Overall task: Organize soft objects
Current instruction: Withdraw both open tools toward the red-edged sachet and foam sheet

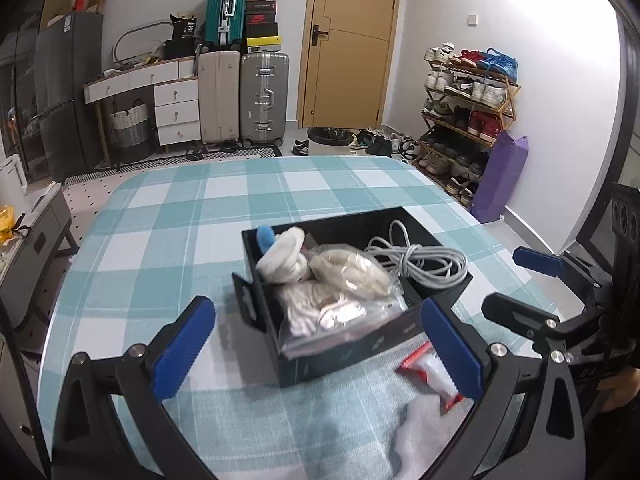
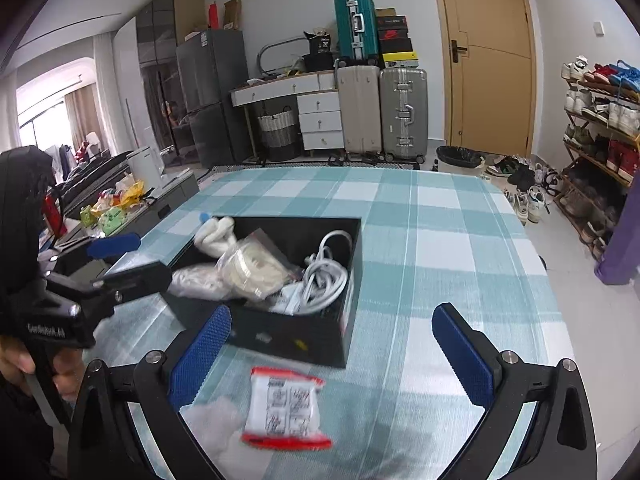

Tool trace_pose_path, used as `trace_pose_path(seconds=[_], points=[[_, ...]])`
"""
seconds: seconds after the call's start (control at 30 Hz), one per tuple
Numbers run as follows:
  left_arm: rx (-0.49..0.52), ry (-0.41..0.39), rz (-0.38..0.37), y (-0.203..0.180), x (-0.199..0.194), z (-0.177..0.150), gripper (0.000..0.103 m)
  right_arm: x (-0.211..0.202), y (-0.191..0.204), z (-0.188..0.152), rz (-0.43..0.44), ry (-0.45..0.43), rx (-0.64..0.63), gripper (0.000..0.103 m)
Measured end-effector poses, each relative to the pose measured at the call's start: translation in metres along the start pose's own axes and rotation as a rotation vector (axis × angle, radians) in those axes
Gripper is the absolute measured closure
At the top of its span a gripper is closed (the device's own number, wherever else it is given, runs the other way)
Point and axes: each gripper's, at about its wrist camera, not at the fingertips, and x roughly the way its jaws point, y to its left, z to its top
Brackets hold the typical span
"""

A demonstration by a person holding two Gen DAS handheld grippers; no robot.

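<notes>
Checked surface (image 1: 168, 216): both claws gape wide, gripping nothing. Left claw (image 1: 320, 352) faces the black box (image 1: 352, 344); a red-edged packet (image 2: 284, 410) lies loose between right claw (image 2: 332, 356) fingers.

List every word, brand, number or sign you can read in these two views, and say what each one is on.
"GenRobot.AI": on the black body of the left gripper, right wrist view.
"38": on the black bag on the white desk.
Nike swoosh, no words: red-and-black shoebox in the stack on the suitcases.
Red-and-white printed packet on the checked tablecloth: print blurred, unreadable.
Black open box: front marks too small to read.
</notes>
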Motion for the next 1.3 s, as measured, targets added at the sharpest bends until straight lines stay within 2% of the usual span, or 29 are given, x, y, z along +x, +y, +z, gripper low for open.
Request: trace_pose_path(seconds=[0.1,0.23,0.4,0.7,0.9,1.3], points=[[0.005,-0.009,0.013,0.0,-0.006,-0.008,0.0,-0.003,0.004,-0.01,0.019,0.013,-0.017,0.001],[0.013,-0.012,0.032,-0.001,-0.011,-0.02,0.0,-0.006,0.011,-0.017,-0.013,0.029,-0.074,0.001],[-0.006,-0.015,0.026,-0.001,-0.015,-0.034,0.0,-0.008,0.012,-0.021,-0.018,0.031,-0.084,0.0],[0.0,-0.013,0.069,-0.002,-0.016,-0.058,0.0,-0.004,0.015,-0.024,0.019,0.051,-0.089,0.0],[-0.028,-0.002,0.037,0.001,-0.015,-0.067,0.0,0.0,0.019,-0.027,0.033,0.074,-0.105,0.0],[-0.022,0.024,0.046,-0.001,-0.01,-0.073,0.0,0.02,0.015,-0.039,0.013,0.155,-0.112,0.0]])
